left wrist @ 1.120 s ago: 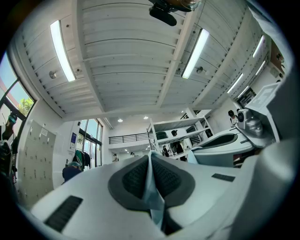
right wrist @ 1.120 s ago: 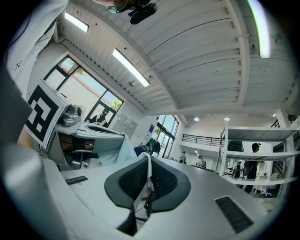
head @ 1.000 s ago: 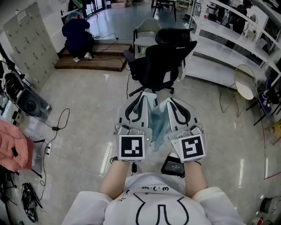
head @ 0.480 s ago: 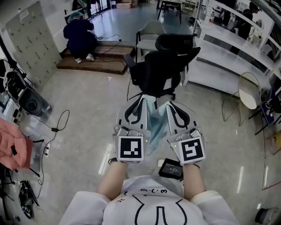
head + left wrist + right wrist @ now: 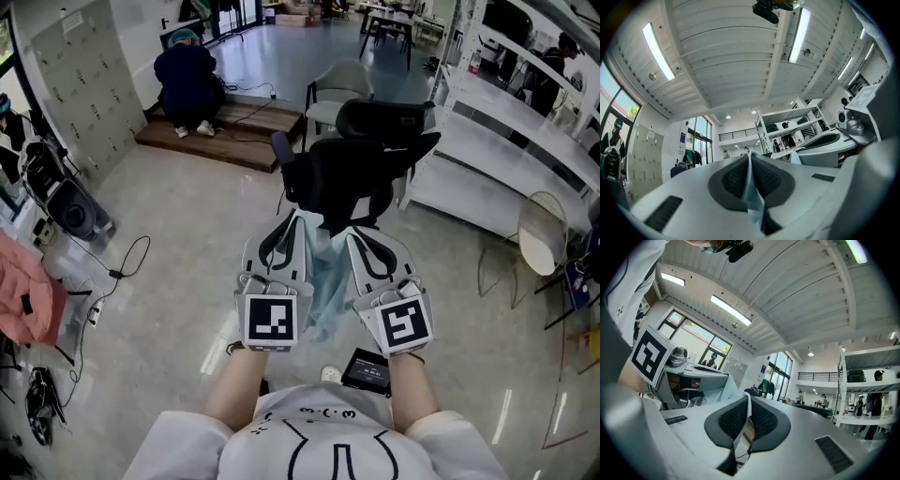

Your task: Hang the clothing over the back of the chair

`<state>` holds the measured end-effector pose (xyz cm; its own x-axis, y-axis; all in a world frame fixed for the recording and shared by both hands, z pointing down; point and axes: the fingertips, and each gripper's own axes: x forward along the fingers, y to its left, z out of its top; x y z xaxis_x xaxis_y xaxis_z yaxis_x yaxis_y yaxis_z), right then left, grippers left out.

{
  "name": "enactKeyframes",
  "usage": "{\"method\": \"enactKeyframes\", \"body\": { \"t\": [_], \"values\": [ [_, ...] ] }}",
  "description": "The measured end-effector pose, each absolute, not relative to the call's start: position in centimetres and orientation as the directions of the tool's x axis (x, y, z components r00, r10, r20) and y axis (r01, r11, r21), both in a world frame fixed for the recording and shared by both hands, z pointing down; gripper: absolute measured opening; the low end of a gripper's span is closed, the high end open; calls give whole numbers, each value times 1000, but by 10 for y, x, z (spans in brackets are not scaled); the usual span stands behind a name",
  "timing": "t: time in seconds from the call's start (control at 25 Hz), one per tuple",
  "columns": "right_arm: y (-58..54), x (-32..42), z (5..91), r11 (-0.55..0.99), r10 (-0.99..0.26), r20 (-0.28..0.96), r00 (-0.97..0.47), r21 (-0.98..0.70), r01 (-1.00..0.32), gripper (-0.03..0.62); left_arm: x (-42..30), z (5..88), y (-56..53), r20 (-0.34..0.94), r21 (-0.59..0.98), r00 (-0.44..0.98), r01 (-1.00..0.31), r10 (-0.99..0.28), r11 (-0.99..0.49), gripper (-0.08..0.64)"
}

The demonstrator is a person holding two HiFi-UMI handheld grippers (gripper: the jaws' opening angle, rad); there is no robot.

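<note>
A pale blue piece of clothing (image 5: pixel 323 277) hangs between my two grippers, in front of the person's chest. My left gripper (image 5: pixel 298 217) is shut on its left edge, and the cloth (image 5: pixel 751 187) shows pinched between the dark pads. My right gripper (image 5: pixel 343 232) is shut on the right edge; a thin strip of the fabric (image 5: pixel 747 414) runs between its pads. A black office chair (image 5: pixel 352 178) stands just beyond the fingertips, its back facing me. Both grippers point roughly level toward it.
A second black chair (image 5: pixel 384 117) and a grey chair (image 5: pixel 339 86) stand behind the first. White shelving (image 5: pixel 497 141) runs along the right. A crouching person (image 5: pixel 190 82) is at a wooden platform far left. A black device (image 5: pixel 367 371) lies on the floor near the feet. Cables (image 5: pixel 122 272) trail at left.
Both grippers, still holding the clothing, have moved forward toward the black chair, which now lies closer to their fingertips. The grips have not changed.
</note>
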<state>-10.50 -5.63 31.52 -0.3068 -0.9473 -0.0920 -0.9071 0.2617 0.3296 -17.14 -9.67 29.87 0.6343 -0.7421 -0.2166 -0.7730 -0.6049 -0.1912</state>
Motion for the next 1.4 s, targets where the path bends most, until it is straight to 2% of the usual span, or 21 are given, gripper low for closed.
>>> {"method": "enactKeyframes", "body": {
  "t": [0.52, 0.88, 1.4],
  "values": [
    [-122, -66, 301, 440, -859, -58, -508, 422, -793, 18, -135, 283, -148, -248, -230, 507, -859, -826, -458, 2],
    [-173, -71, 277, 488, -798, -54, -600, 526, -697, 18, -144, 258, -190, -248, -250, 451, -885, -857, -393, 2],
    [-277, -93, 267, 556, -722, -24, -691, 575, -600, 20, -153, 233, -295, -274, -298, 426, -890, -862, -346, 2]
  ]
}}
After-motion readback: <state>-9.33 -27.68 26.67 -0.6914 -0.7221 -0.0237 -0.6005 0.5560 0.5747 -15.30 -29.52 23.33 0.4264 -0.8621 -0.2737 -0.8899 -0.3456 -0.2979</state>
